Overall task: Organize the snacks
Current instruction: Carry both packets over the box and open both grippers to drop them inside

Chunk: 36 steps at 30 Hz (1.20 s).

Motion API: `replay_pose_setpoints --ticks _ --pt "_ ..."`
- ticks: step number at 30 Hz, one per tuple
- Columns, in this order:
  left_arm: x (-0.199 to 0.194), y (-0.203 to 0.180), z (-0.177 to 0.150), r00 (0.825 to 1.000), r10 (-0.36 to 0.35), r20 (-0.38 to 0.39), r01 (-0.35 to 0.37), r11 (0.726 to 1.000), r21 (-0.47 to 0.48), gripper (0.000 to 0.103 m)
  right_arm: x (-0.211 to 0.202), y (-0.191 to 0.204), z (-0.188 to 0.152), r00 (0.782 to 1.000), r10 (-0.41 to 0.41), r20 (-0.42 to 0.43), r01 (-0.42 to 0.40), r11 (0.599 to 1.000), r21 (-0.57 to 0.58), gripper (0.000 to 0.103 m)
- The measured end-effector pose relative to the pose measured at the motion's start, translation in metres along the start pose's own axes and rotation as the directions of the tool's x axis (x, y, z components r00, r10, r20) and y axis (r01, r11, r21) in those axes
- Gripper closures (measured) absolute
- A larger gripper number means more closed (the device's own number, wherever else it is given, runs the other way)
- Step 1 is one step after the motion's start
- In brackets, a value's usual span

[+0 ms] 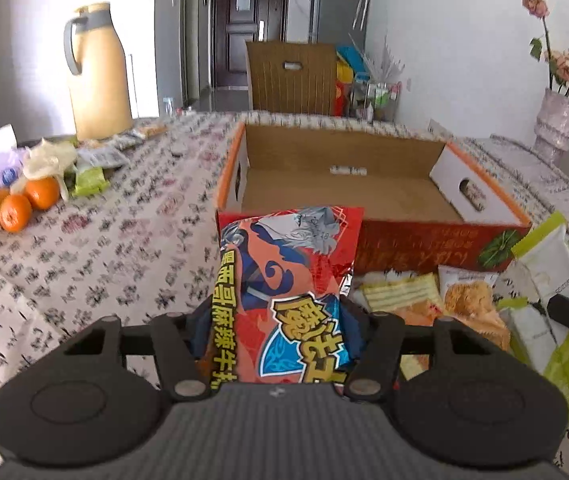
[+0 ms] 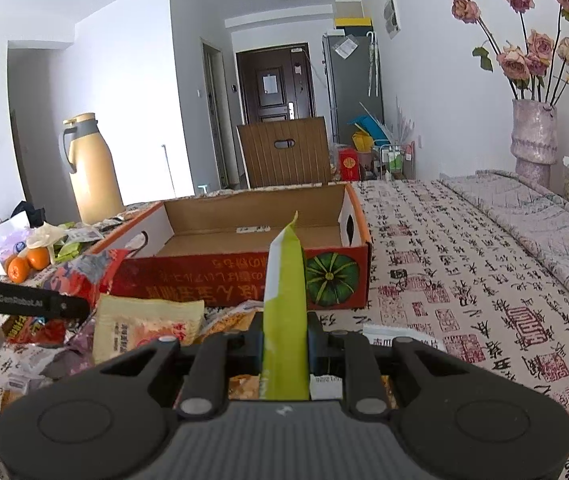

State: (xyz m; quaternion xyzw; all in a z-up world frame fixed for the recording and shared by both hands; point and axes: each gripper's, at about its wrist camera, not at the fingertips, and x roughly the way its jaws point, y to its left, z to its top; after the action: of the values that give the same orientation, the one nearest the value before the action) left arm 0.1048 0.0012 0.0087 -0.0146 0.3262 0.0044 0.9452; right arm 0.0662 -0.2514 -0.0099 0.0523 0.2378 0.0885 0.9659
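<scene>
the left gripper (image 1: 274, 332) is holding a red snack bag (image 1: 284, 292), its fingers clamped on the bag's lower part; yellow and black chinese lettering is running down the pack. the right gripper (image 2: 284, 344) is gripping a green pouch (image 2: 286, 320) edge-on, fingers pressed together on it. both are standing just before the near wall of an open box (image 1: 424, 244) printed with a green squash and upside-down gold writing. more snacks (image 1: 472, 300) are lying beside the box on the worktop (image 1: 124, 240).
</scene>
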Motion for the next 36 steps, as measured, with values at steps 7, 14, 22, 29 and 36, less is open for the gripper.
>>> replay_pose_setpoints --ticks 7,14,22,29,36 --pt "-0.019 -0.001 0.016 0.997 -0.004 0.075 0.004 1.000 -0.007 0.041 -0.004 0.006 0.016 0.999 0.016 0.041 -0.016 1.000 -0.008 0.084" --pt "-0.020 -0.007 0.042 0.992 -0.023 0.123 0.022 1.000 0.004 0.041 0.004 0.012 0.045 0.995 0.035 0.097 -0.034 0.999 -0.009 0.084" --pt "-0.005 -0.022 0.079 0.984 -0.030 0.173 0.027 0.999 0.022 0.041 0.040 0.013 0.084 0.992 0.051 0.118 -0.051 0.999 0.005 0.084" --pt "0.028 -0.029 0.109 0.984 -0.009 0.178 0.006 1.000 0.018 0.041 0.089 0.012 0.118 0.994 0.046 0.101 -0.048 0.999 0.022 0.084" --pt "0.075 -0.026 0.124 0.987 0.025 0.157 -0.023 1.000 -0.012 0.041 0.145 0.012 0.124 0.999 0.019 0.034 -0.021 0.998 0.055 0.084"
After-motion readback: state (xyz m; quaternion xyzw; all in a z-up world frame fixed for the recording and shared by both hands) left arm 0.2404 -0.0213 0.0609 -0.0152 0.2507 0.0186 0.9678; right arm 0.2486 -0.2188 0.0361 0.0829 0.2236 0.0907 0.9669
